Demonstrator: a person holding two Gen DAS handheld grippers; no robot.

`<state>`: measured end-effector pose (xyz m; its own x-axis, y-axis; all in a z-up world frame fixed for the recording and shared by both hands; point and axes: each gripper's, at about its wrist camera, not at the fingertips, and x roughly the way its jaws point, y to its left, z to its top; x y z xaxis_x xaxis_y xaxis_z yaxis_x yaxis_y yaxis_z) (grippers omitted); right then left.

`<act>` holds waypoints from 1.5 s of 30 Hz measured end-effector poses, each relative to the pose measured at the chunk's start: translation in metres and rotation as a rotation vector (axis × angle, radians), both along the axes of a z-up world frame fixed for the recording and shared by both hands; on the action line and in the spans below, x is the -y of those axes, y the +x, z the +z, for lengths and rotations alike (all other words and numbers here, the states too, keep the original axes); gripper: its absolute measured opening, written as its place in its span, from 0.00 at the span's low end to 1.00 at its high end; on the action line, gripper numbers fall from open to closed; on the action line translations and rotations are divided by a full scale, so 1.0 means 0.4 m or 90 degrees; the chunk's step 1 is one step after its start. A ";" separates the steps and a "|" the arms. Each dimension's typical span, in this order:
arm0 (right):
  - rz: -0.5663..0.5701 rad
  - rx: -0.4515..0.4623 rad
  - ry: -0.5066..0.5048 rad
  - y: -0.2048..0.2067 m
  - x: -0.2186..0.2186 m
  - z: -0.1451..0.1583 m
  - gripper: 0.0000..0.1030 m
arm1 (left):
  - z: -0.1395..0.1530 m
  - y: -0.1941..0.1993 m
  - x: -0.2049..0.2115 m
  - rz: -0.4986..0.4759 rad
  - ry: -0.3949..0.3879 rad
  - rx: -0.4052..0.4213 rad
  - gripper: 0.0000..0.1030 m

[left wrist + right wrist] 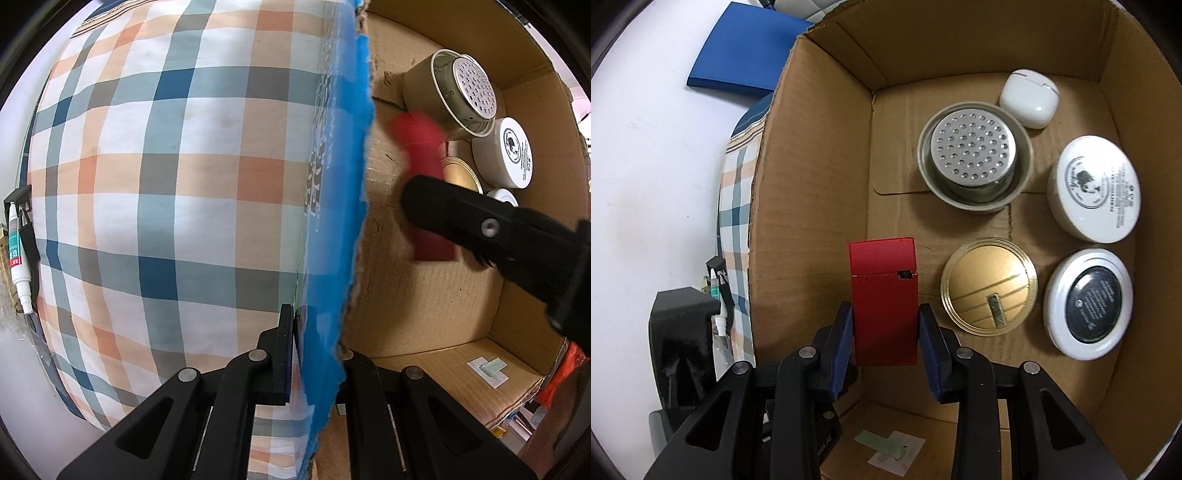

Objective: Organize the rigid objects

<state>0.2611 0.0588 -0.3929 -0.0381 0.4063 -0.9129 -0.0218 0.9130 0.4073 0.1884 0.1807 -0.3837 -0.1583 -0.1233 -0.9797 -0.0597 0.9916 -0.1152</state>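
Observation:
My right gripper (pixel 885 325) is shut on a red rectangular case (pixel 882 291) and holds it inside an open cardboard box (pixel 812 184), near its left wall. The case shows blurred in the left wrist view (pixel 421 147), with the right gripper's black finger (pixel 461 218) across it. My left gripper (pixel 317 354) is shut on the box's left wall (pixel 328 221), which is blue on the outside. In the box lie a perforated metal strainer in a cup (pixel 975 158), a gold lid (pixel 990 284), two white round tins (pixel 1093 188) (pixel 1087 302) and a white earbud case (pixel 1030 98).
A plaid cushion (pixel 166 184) presses against the box's outer left side. A white glue tube (pixel 16 254) lies at the far left. A blue folder (pixel 742 51) rests on the white surface beyond the box. A black object (pixel 679 332) stands at the left.

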 end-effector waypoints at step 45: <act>-0.028 0.125 -0.243 -0.149 0.208 0.267 0.99 | 0.234 -0.081 -0.015 0.043 0.042 0.126 0.92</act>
<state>0.2015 -0.0244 -0.2862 0.1613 0.0358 -0.9863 -0.0228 0.9992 0.0326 0.1561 0.1867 -0.2901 0.0444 -0.0623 -0.9971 -0.1087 0.9918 -0.0668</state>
